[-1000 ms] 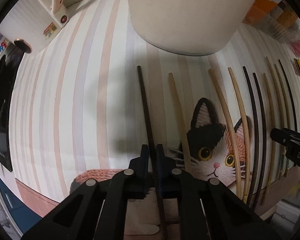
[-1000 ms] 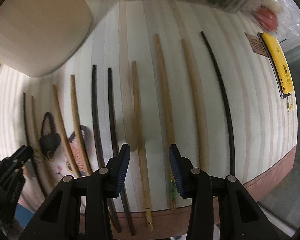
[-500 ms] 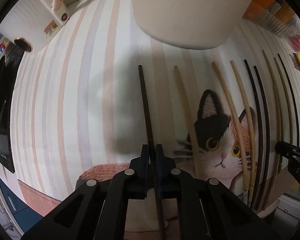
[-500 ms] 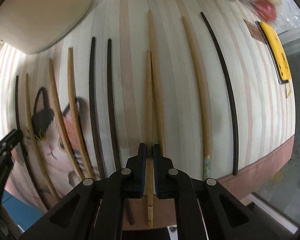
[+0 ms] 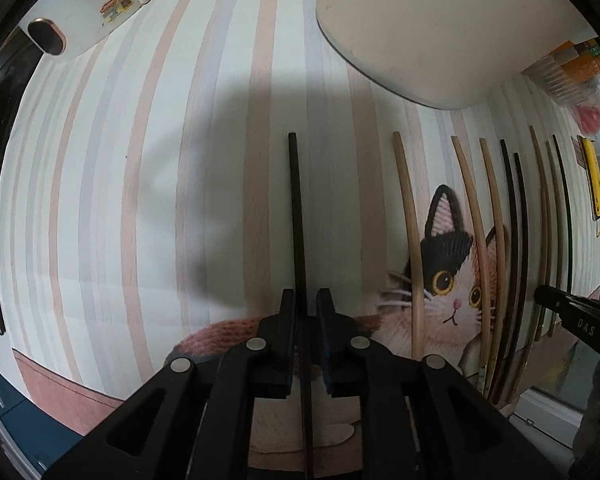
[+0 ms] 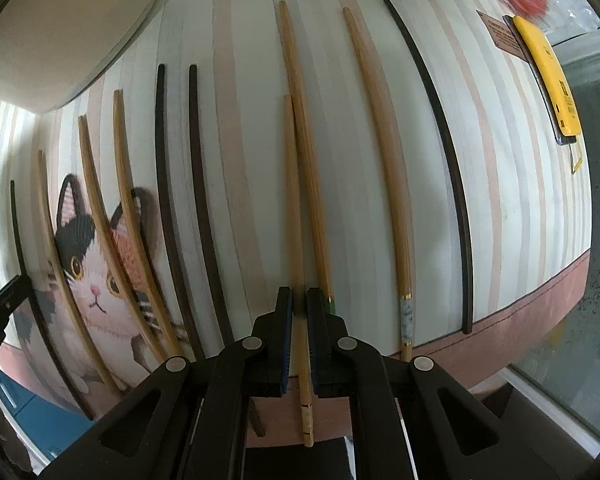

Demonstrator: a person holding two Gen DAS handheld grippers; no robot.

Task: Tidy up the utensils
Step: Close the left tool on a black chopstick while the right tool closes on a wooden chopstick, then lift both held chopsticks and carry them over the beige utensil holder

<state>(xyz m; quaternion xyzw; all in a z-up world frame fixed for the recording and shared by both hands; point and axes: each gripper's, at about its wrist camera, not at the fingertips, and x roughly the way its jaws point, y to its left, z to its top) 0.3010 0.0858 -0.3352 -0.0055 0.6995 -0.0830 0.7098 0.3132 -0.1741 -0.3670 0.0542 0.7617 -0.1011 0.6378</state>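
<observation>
We can read only one thing for sure. The letters "DAS" stand in pale print on the black right gripper (image 5: 576, 312), where it pokes in at the edge of the left wrist view.

A white box (image 5: 100, 4) in the far corner has a small sticker (image 5: 116, 7) with tiny writing, too small for us to read. A brown tag (image 6: 502, 36) beside the yellow tool (image 6: 548, 76) has some print too, but we cannot make it out.
</observation>
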